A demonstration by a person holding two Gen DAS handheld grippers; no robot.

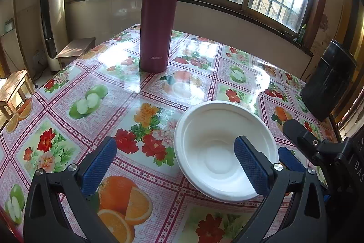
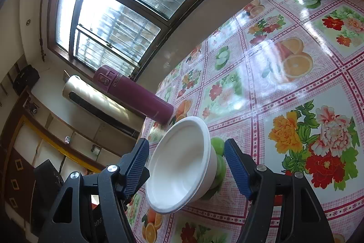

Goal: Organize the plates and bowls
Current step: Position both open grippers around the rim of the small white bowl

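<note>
On tablecloth: white bowl empty, maroon flask lid closed; both grippers' fingers wide.

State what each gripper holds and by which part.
Nothing is held: left gripper open beside the white bowl; right gripper open, straddling its rim, not clamped.

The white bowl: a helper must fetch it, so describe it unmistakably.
On the fruit-and-flower tablecloth, look nearer than the tall maroon flask. The white bowl sits there, the only white dish, plain and empty.
</note>
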